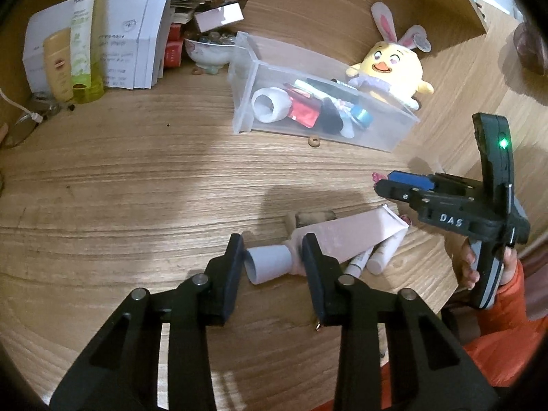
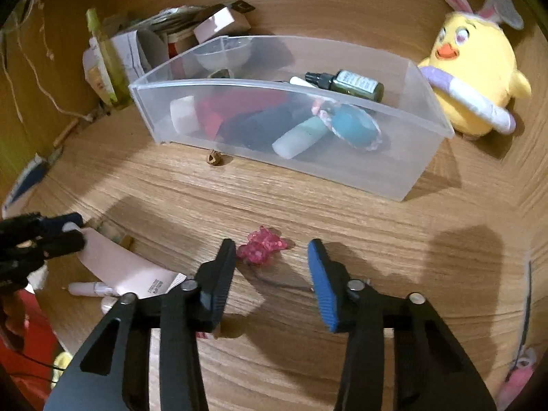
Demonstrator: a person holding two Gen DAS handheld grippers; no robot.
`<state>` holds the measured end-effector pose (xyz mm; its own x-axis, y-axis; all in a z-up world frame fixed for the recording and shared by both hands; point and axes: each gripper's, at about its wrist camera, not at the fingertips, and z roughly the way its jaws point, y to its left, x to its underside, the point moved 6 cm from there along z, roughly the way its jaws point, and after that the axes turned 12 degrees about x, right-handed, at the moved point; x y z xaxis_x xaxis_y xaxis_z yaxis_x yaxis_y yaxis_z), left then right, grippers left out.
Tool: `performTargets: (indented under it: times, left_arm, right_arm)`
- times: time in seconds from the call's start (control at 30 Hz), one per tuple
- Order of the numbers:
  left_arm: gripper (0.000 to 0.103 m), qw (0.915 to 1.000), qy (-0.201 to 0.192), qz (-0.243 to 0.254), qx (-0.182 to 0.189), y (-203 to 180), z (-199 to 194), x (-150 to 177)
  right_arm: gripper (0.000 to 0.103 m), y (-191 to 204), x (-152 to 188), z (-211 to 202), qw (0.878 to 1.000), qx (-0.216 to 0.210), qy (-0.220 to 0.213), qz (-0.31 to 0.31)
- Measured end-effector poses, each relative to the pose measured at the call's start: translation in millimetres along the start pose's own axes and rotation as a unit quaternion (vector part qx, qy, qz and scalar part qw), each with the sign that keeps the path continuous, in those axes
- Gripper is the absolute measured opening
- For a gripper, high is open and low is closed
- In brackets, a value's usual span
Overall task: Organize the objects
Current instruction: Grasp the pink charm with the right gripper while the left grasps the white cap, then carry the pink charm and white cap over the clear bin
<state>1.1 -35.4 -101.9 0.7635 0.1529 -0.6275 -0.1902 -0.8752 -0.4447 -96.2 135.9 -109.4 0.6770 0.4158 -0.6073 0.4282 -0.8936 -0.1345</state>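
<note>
Closest in, left gripper [image 1: 274, 255] jaws around the white cap of a pink tube [image 1: 346, 236], seemingly pinching it. Right gripper [image 2: 272, 257] part open over a pink bead cluster [image 2: 262, 248], nothing held. Small white tubes [image 1: 383, 255] still loose beside the pink one — sorting partly done. Farther back, clear bin [image 2: 342, 174] already holding a dark dropper bottle [image 2: 352, 84], a teal item, a pale tube, red packets.

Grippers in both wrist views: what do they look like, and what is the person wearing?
Both are black, angular two-finger tools with triangular cut-outs and silver pivot pins. The left gripper has black pads. The right gripper has a ribbed blue pad on one finger; seen from the left wrist, its body bears white "DAS" lettering and a green light. The sleeve is orange and padded.
</note>
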Motion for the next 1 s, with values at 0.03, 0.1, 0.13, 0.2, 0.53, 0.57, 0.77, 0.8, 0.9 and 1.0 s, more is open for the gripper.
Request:
performTargets:
  times: [0.03, 0.1, 0.13, 0.2, 0.53, 0.57, 0.77, 0.8, 0.9, 1.0]
  left_arm:
    - [0.034, 1.0000, 0.000, -0.004, 0.003, 0.0, 0.3, -0.5]
    - [0.034, 0.9999, -0.002, -0.009, 0.006, 0.3, 0.6, -1.8]
    - [0.034, 0.9999, -0.004, -0.009, 0.005, -0.2, 0.4, -2.7]
    - [0.034, 0.9999, -0.007, -0.007, 0.003, -1.3, -0.7, -5.0]
    - [0.033, 0.9991, -0.037, -0.008, 0.019, -7.3, -6.9, -32.7]
    - [0.033, 0.9991, -0.039, -0.007, 0.019, -7.6, -6.6, -35.2]
    - [0.033, 0.9983, -0.057, 0.000, 0.015, -12.8, -3.7, -57.5]
    - [0.033, 0.9981, -0.060, 0.001, 0.016, -13.4, -4.0, -60.9]
    - [0.033, 0.9973, -0.072, 0.004, 0.014, -14.8, -4.3, -73.1]
    - [0.033, 0.9966, -0.082, 0.005, 0.008, -15.2, -4.0, -84.4]
  right_arm:
    - [0.032, 1.2, -0.5, 0.5, 1.000, 0.006, -0.002, -0.005]
    - [0.028, 3.4, -1.7, 1.2, 1.000, 0.018, -0.005, -0.015]
    - [0.028, 2.6, -2.3, 1.4, 1.000, 0.016, -0.004, -0.013]
    - [0.028, 0.1, -3.3, 2.4, 1.000, 0.015, -0.005, -0.005]
    - [0.027, -16.0, -11.9, -9.8, 0.999, 0.000, -0.022, 0.033]
    - [0.028, -17.9, -13.6, -10.5, 0.999, 0.000, -0.024, 0.036]
    - [0.027, -29.3, -18.8, -18.7, 0.998, 0.000, -0.040, 0.051]
    - [0.028, -31.9, -20.1, -20.6, 0.998, 0.001, -0.043, 0.054]
    - [0.027, -39.3, -24.6, -27.2, 0.997, 0.003, -0.054, 0.061]
    - [0.027, -45.5, -31.0, -34.2, 0.996, 0.006, -0.068, 0.065]
